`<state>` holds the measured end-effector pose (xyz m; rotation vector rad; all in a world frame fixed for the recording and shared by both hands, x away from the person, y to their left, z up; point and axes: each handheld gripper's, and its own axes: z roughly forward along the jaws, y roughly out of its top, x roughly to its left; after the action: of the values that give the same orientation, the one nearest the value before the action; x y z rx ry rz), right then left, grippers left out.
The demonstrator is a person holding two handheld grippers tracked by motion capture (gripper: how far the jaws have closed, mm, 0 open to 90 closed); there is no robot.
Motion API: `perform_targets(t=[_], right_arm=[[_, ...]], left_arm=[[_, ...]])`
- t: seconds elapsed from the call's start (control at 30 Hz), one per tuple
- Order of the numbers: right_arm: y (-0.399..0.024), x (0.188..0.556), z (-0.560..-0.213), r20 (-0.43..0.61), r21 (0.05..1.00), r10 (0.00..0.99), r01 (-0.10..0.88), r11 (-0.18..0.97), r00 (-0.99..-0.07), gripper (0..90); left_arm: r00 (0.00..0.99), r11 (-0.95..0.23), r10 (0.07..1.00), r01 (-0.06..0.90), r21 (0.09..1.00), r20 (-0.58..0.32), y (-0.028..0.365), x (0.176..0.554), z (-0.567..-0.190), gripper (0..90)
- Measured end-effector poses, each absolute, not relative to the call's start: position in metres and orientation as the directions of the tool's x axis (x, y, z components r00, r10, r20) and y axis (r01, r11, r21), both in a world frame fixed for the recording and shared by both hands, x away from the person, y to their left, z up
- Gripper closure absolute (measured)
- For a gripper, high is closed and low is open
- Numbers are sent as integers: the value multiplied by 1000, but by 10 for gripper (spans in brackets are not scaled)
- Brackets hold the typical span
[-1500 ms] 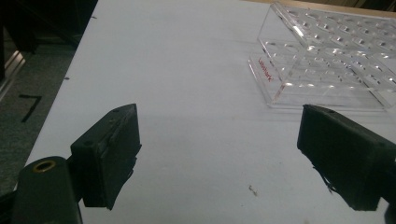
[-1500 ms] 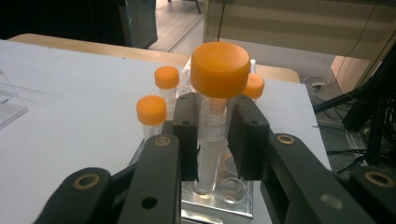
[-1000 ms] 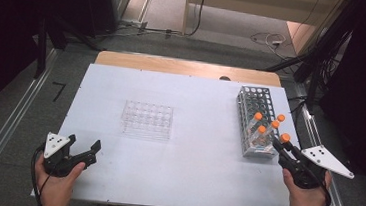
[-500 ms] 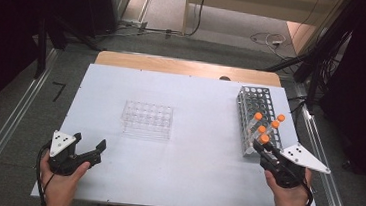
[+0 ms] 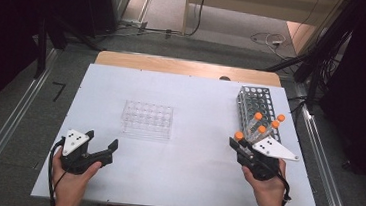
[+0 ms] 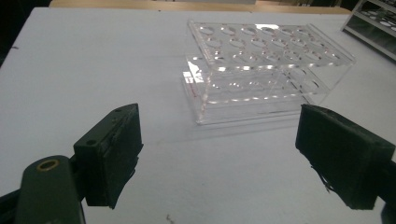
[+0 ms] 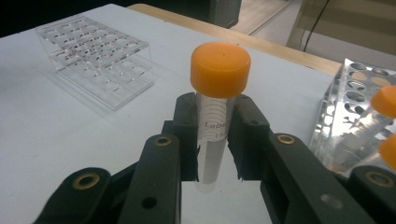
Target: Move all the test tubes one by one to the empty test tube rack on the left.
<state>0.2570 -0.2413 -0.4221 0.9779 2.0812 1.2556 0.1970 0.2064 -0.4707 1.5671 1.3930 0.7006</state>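
Observation:
An orange-capped clear tube (image 7: 215, 107) stands upright between the jaws of my right gripper (image 7: 215, 135), which is shut on it; from above the same tube (image 5: 239, 136) and right gripper (image 5: 241, 144) sit just left of the grey rack (image 5: 256, 102), where three more orange-capped tubes (image 5: 269, 124) stand. An empty clear plastic rack (image 5: 147, 119) lies mid-table, also in front of the left jaws (image 6: 261, 70) and far left past the tube (image 7: 95, 56). My left gripper (image 5: 102, 145) is open at the near left, nothing between its pads (image 6: 116, 154).
The white tabletop (image 5: 190, 174) has a wooden strip (image 5: 184, 67) along its far edge. Metal rails (image 5: 7, 133) run down both sides of the table. Cables lie on the floor beyond.
My right gripper has moved left, away from the grey rack, carrying the orange-capped tube. My left gripper has shifted right and slightly forward, toward the clear rack.

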Motion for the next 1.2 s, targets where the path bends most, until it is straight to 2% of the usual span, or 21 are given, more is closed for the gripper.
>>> perform_targets(t=[0.67,1.2], right_arm=[[-200,274,-435,-84,875,741,307,375,-666,720],[-146,280,-449,-88,857,662,283,432,-745,720]], left_arm=[[311,-24,942,442,897,-129,164,219,-458,161],[406,-44,903,415,909,-142,118,239,-439,207]])
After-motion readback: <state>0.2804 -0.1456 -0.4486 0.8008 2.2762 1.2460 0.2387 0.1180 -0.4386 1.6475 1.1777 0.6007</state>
